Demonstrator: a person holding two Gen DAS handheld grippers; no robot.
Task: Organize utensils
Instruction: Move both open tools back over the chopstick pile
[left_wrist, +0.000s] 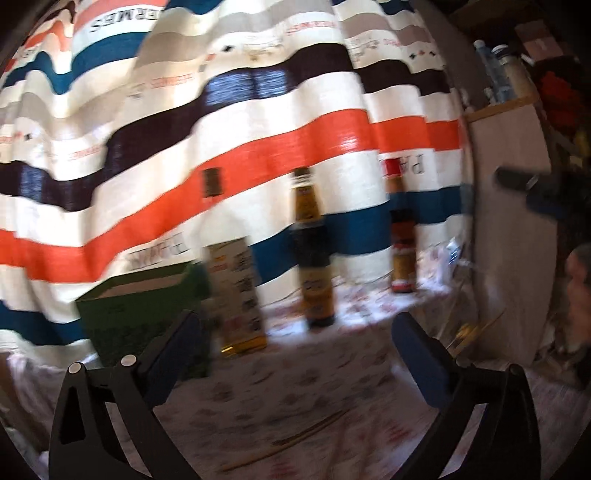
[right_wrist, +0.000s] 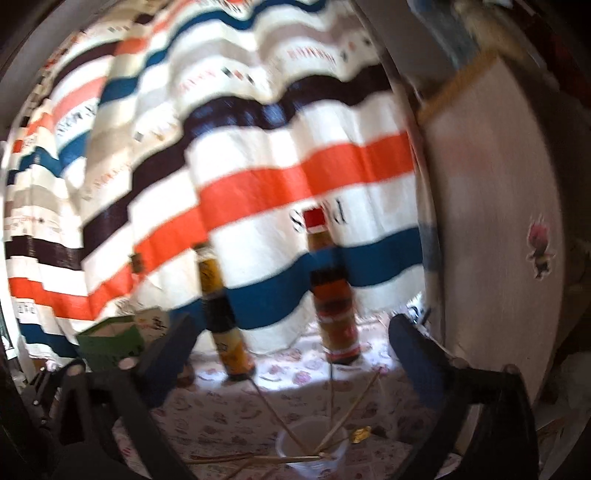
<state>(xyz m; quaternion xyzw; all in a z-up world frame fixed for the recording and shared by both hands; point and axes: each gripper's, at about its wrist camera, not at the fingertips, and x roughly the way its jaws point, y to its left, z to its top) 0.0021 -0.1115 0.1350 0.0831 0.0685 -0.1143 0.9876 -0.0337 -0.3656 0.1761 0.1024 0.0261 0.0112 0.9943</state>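
In the left wrist view my left gripper (left_wrist: 295, 354) stands open above the patterned tablecloth (left_wrist: 314, 387), with nothing between its blue pads. A pair of wooden chopsticks (left_wrist: 295, 439) lies flat on the cloth just below it. In the right wrist view my right gripper (right_wrist: 293, 354) is open too and holds nothing. Below it stands a clear plastic cup (right_wrist: 336, 458) with several chopsticks (right_wrist: 354, 402) leaning out of it. A small gold piece (right_wrist: 360, 434) rests at the cup's rim. More chopsticks (right_wrist: 221, 459) lie on the cloth to the cup's left.
Three sauce bottles (left_wrist: 314, 258) stand in a row at the back before a striped curtain (left_wrist: 258, 147). A green box (left_wrist: 140, 314) sits at the back left. A pale cabinet panel (right_wrist: 498, 221) closes off the right side. A person (left_wrist: 580, 288) shows at the right edge.
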